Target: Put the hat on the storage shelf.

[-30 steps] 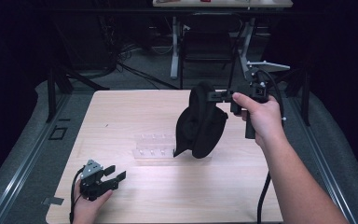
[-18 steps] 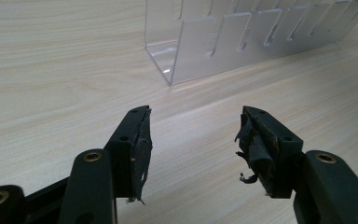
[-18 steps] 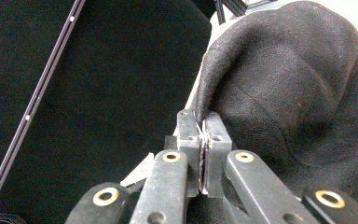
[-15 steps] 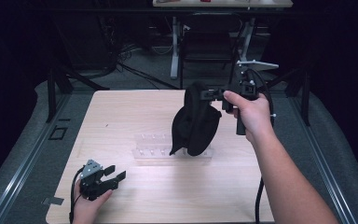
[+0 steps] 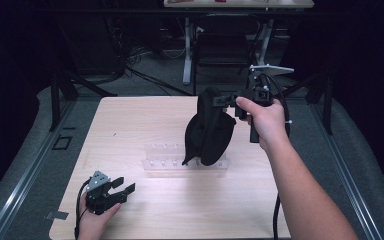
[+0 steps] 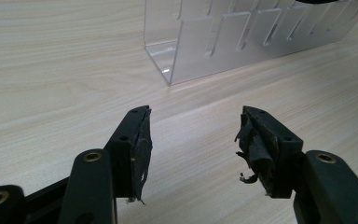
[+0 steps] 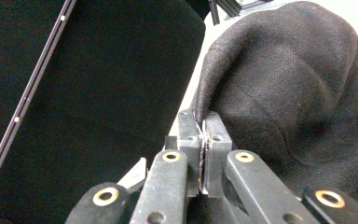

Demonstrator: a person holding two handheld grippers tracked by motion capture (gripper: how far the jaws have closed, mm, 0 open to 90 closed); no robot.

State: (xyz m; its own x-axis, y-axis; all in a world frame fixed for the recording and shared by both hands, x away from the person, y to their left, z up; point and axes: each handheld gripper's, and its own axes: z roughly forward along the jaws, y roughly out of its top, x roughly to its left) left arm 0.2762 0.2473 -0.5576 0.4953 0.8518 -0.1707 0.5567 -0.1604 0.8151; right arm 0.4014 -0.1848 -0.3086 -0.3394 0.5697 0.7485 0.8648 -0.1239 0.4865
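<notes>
Black cap (image 5: 209, 131) hangs over clear rack (image 5: 185, 161), pinched by right claw (image 5: 219, 100); left claw (image 5: 121, 185) spread.

A black fabric cap (image 5: 209, 131) is held aloft, hanging limp; a clear slotted rack (image 5: 166, 161) is seen beneath it.

High view: fixed above the near edge of the table (image 5: 145, 115), facing forward and down, taking in both hands from afar. Left claw (image 6: 193, 140) view: low and close over the wood, looking past its parted tips toward a clear rack (image 6: 242, 37) just ahead. Right claw (image 7: 204, 126) view: very close, aimed along pressed-together tips at black cloth (image 7: 289, 84). Shared with the high view: rack (image 5: 185, 161), cloth (image 5: 210, 130), tabletop.
</notes>
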